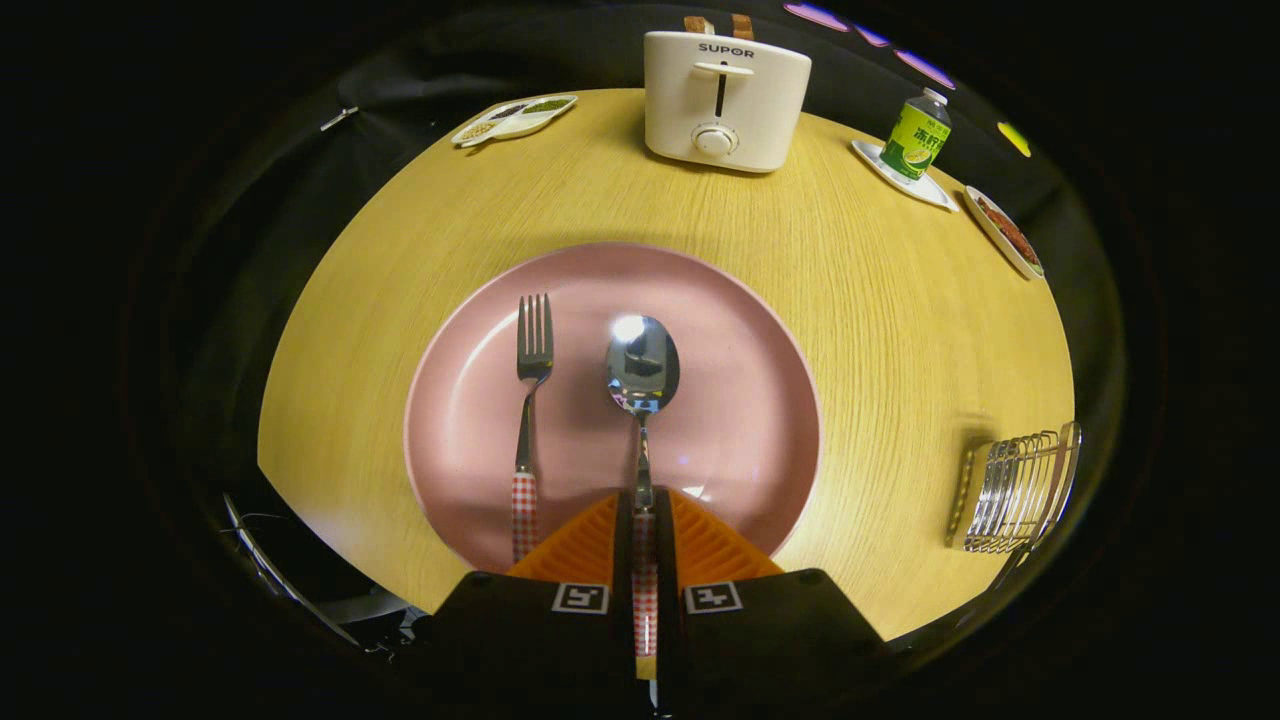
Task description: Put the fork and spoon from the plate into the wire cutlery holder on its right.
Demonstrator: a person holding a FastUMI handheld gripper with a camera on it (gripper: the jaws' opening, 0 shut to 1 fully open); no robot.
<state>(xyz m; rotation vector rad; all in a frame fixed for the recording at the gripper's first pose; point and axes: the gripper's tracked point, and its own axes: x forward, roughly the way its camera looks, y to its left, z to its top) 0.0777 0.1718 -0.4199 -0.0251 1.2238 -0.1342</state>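
Observation:
A pink plate point(740, 400) lies on the round wooden table just ahead of my fingers. On it a fork point(530, 400) with a red-checked handle lies to the left, tines pointing away. The spoon point(642, 375) lies beside it, bowl away from me. My gripper point(645, 510) is shut on the spoon, both orange fingers point(585, 545) pressing its red-checked handle between them. The wire cutlery holder point(1015, 490) stands on the table to the right of the plate, near the table's edge.
A white toaster point(725, 100) with bread in it stands at the far side of the table. A divided white dish point(515, 118) sits far left. A green bottle point(915, 135) on a small white tray and a white dish point(1005, 235) with red food sit far right.

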